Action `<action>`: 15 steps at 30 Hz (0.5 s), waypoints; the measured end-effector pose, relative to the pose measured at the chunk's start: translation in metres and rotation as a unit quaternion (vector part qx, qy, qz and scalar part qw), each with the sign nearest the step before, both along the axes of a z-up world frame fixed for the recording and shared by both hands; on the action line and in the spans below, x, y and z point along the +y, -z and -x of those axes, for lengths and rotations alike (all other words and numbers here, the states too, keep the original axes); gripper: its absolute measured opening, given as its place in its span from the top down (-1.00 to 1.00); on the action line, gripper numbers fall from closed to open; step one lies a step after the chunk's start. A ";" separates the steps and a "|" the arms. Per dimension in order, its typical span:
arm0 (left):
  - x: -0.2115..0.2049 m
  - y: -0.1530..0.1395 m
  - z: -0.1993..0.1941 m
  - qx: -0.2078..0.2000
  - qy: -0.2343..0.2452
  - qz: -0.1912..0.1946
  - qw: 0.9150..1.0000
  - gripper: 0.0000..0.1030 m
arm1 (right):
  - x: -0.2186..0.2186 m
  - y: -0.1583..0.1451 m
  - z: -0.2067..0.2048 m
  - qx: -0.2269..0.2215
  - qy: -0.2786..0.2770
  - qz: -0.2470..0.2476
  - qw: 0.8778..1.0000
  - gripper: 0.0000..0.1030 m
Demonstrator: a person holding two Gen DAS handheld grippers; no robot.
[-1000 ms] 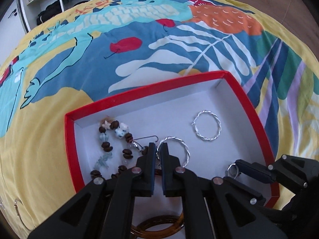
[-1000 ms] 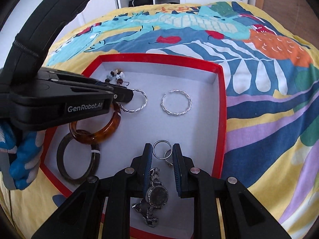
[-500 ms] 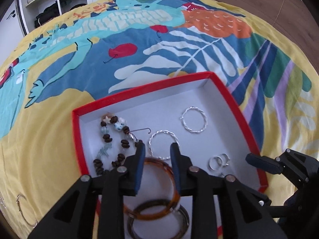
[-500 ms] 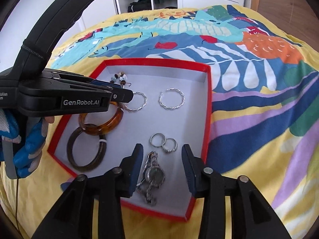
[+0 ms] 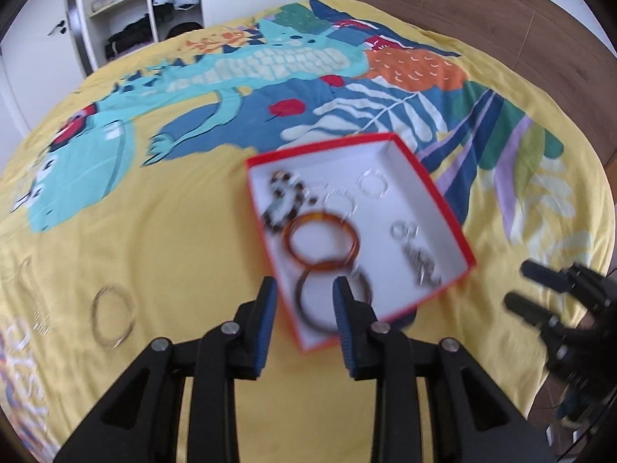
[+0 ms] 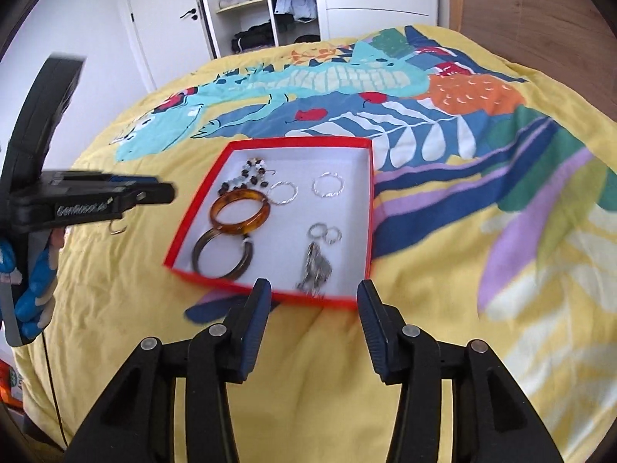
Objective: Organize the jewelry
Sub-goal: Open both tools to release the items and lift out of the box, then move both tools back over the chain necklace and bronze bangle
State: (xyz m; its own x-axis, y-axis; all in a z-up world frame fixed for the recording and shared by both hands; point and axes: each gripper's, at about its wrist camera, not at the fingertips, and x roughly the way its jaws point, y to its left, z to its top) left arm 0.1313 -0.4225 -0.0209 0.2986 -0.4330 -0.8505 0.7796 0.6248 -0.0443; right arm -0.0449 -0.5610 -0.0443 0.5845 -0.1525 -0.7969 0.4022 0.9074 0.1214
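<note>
A red box with a white floor [image 5: 408,193] [image 6: 293,208] lies on the bed. Inside are an amber bangle [image 5: 323,242] [image 6: 239,211], a dark bangle [image 5: 331,301] [image 6: 223,254], a beaded bracelet [image 5: 283,200] [image 6: 246,177], two twisted silver hoops [image 6: 327,185], two small rings [image 6: 326,232] and a watch [image 6: 314,266]. My left gripper [image 5: 304,301] is open and empty, raised over the box's near edge. My right gripper [image 6: 312,301] is open and empty, raised at the box's near edge.
The box rests on a yellow bedspread [image 5: 173,254] with a colourful dinosaur print. Thin gold hoops [image 5: 113,322] and a hook piece [image 5: 27,281] lie loose on the spread left of the box. A wardrobe [image 6: 262,4] and wooden headboard [image 6: 532,11] stand behind.
Both grippers have opened and pulled back and up from the box. The left one let go of the hoop, the right one of the rings and watch. The left gripper has swung leftward.
</note>
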 end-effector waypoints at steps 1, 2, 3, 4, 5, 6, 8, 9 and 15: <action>0.009 -0.002 0.004 -0.003 -0.003 -0.003 1.000 0.45 | 0.006 -0.004 0.009 -0.002 0.004 -0.003 1.000 0.11; 0.022 -0.004 0.010 -0.006 -0.006 -0.005 1.000 0.45 | 0.012 -0.006 0.015 -0.003 0.008 -0.005 1.000 0.10; 0.032 -0.007 0.015 -0.009 -0.010 -0.005 1.000 0.45 | 0.018 -0.009 0.021 -0.004 0.010 -0.005 1.000 0.10; 0.044 -0.011 0.021 -0.015 -0.014 -0.006 1.000 0.45 | 0.025 -0.014 0.029 -0.005 0.015 -0.004 1.000 0.10; 0.053 -0.014 0.026 -0.021 -0.017 -0.005 1.000 0.45 | 0.030 -0.017 0.034 -0.008 0.018 -0.005 1.000 0.10; 0.067 -0.020 0.034 -0.029 -0.022 -0.003 0.999 0.45 | 0.035 -0.021 0.040 -0.014 0.021 -0.007 1.000 0.10; 0.085 -0.028 0.045 -0.037 -0.028 0.002 0.999 0.45 | 0.046 -0.030 0.054 -0.024 0.028 -0.013 0.999 0.08; 0.095 -0.032 0.051 -0.043 -0.030 0.006 0.999 0.45 | 0.051 -0.033 0.058 -0.026 0.031 -0.012 0.999 0.05; 0.141 -0.054 0.088 -0.088 -0.040 0.019 0.995 0.45 | 0.082 -0.054 0.082 -0.036 0.029 0.000 0.999 0.03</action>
State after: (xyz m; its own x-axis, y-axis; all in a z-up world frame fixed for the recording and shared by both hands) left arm 0.0438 -0.2812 0.0331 0.4769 -0.4327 -0.7650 0.7251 0.6857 0.0642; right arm -0.1272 -0.4787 0.0094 0.6311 -0.1875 -0.7527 0.4448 0.8825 0.1531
